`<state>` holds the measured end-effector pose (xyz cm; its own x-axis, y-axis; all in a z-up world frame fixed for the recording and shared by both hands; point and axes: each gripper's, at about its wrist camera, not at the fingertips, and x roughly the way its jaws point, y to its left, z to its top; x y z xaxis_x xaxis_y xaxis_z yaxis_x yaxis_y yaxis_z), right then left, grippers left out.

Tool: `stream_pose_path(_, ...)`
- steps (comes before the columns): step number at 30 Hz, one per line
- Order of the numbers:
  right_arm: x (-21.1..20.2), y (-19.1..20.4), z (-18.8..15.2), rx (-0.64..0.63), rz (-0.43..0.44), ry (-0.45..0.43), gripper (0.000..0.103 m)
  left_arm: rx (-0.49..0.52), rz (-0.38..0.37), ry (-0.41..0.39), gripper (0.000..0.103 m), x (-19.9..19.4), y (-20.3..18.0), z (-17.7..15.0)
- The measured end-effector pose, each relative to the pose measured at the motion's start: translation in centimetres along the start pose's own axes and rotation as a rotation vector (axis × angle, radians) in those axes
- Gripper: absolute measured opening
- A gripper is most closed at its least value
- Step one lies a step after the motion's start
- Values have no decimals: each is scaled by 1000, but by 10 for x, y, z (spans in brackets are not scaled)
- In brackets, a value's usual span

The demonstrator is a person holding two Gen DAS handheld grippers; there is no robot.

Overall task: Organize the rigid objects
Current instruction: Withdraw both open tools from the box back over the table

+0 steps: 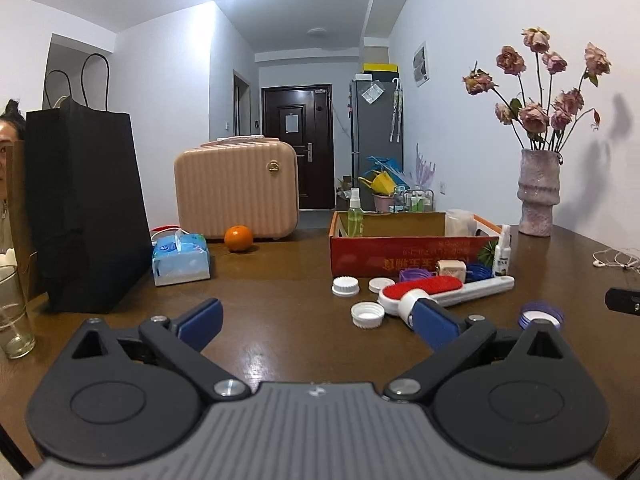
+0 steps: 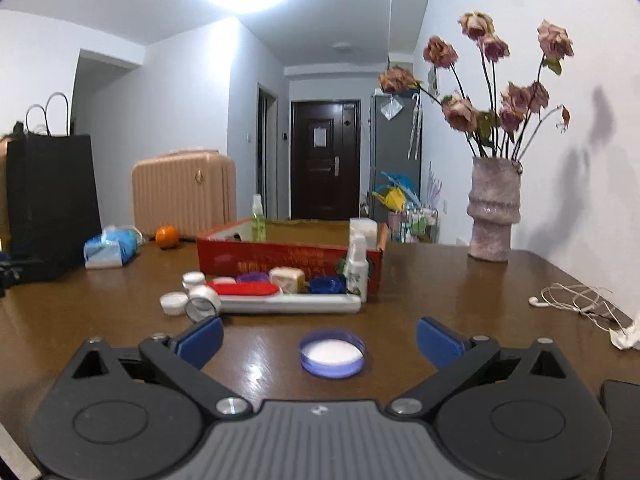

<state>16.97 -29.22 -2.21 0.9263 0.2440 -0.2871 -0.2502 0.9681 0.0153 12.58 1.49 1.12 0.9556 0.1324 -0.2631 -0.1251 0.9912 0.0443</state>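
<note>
A red cardboard box stands on the brown table with a green spray bottle inside. In front of it lie a white lint brush with a red pad, white caps, purple and blue lids, a beige cube and a small white spray bottle. A purple lid lies between the right gripper's fingers. My left gripper is open and empty, left of the brush. My right gripper is open around the lid, not touching it.
A black paper bag, a tissue pack, an orange and a pink case stand at the left and back. A vase of dried roses and white earphones are at the right. A glass stands near left.
</note>
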Motion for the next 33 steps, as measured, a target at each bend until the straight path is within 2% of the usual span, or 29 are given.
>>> stream_pose_path(8,-2,-33,-6,-74,-24,-4,103,-27,8,-33,103,-7,-15,-4)
stream_pose_path(14,10,-76,3,-152,-67,5,103,-10,14,-4,103,8,-28,-4)
stream_pose_path(16,16,-93,4,-143,-68,4,103,-2,16,12,103,16,-33,-4)
stream_pose_path(20,28,-123,5,-105,-130,12,103,9,28,38,103,30,-44,-4)
stream_pose_path(23,43,-147,-6,-28,-126,87,103,25,33,53,103,38,-51,-6)
stream_pose_path(24,47,-152,-9,4,-116,119,99,27,35,58,103,41,-53,-6)
stream_pose_path(25,45,-153,-10,11,-116,108,98,29,36,63,103,44,-54,-6)
stream_pose_path(27,34,-153,-9,18,-141,25,102,30,40,63,103,48,-57,-4)
stream_pose_path(28,34,-155,-8,27,-142,17,103,30,43,63,103,50,-58,-3)
stream_pose_path(29,39,-160,-8,43,-123,52,103,30,46,63,103,53,-59,-2)
stream_pose_path(30,47,-162,-8,40,-90,129,97,29,50,64,103,55,-60,-2)
stream_pose_path(31,49,-160,-6,13,-99,145,94,27,50,68,103,58,-61,-1)
stream_pose_path(33,39,-146,3,-55,-163,64,99,30,47,73,103,63,-64,0)
